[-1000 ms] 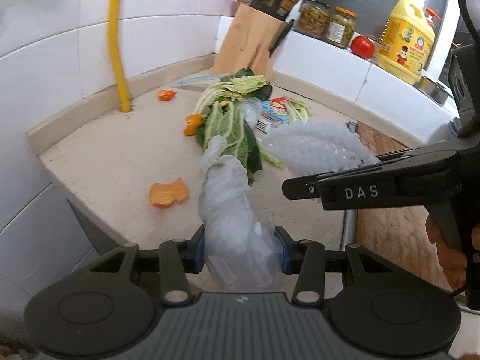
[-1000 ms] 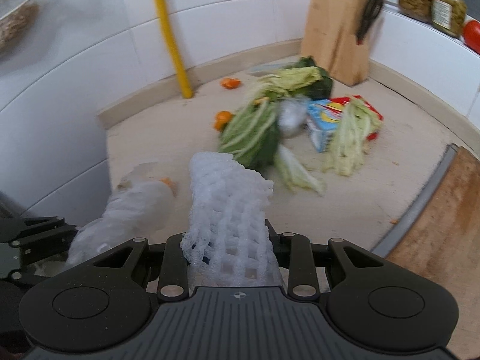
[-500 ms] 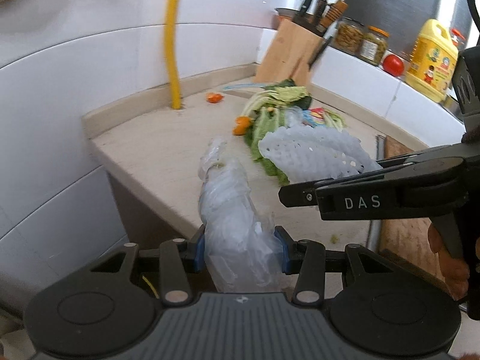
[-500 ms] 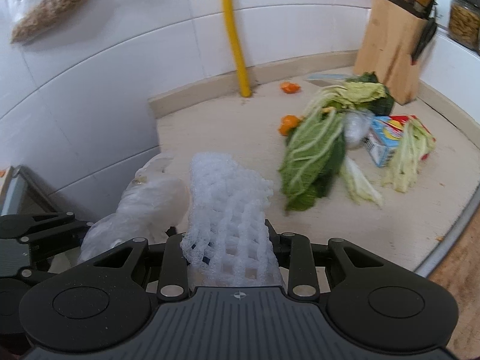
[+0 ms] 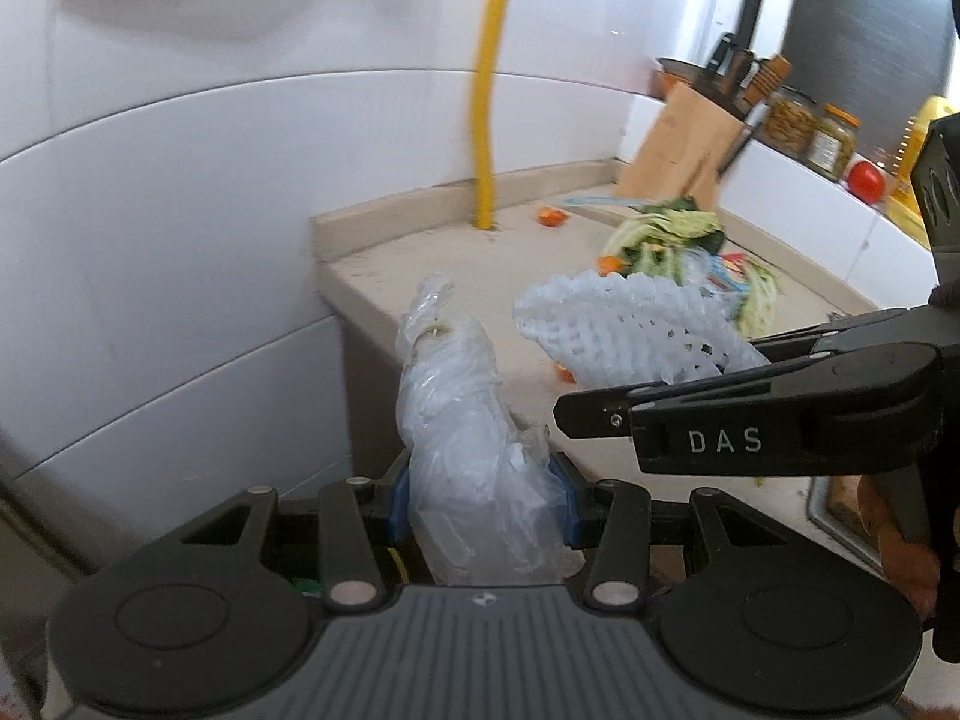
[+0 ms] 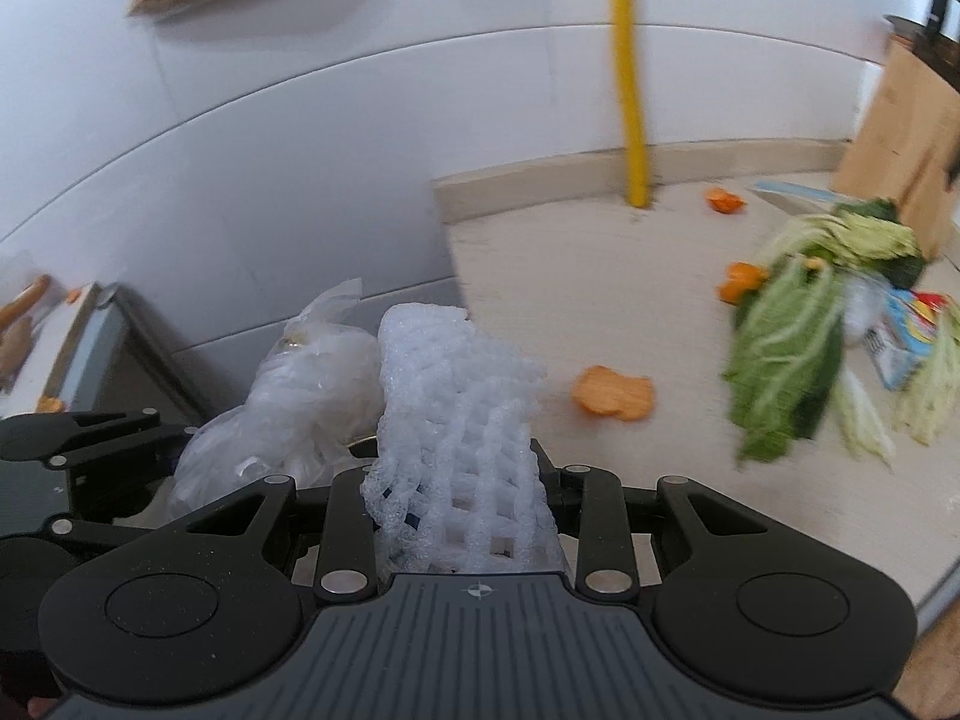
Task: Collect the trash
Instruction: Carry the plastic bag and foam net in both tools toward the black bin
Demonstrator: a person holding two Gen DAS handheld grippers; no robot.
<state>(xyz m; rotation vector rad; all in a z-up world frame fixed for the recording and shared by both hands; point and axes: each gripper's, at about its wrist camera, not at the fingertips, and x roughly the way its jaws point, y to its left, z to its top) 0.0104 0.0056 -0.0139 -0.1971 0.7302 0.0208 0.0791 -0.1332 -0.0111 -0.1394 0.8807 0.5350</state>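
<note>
Trash is held in both grippers: a crumpled clear plastic bag (image 5: 480, 456) is clamped between the blue pads of the left gripper (image 5: 480, 498), and a white foam net sleeve (image 6: 459, 438) is pinched in the jaws of the right gripper (image 6: 462, 516). Both bundles are carried side by side near the end edge of the table (image 6: 600, 312), the bag out past the edge and the net just over it, in front of the white tiled wall (image 6: 240, 150). Further out on the table an orange peel (image 6: 612, 400) is seen lying alone, with smaller peel pieces beyond it. Cabbage leaves (image 6: 786, 360) are heaped beside a colourful carton (image 6: 906, 348), touching it. A yellow pipe (image 6: 630, 90) is seen rising at the wall, and a wooden knife block (image 5: 678, 150) stands in the far corner, with jars (image 5: 810, 132) and a tomato (image 5: 867, 180) on the ledge behind it.
</note>
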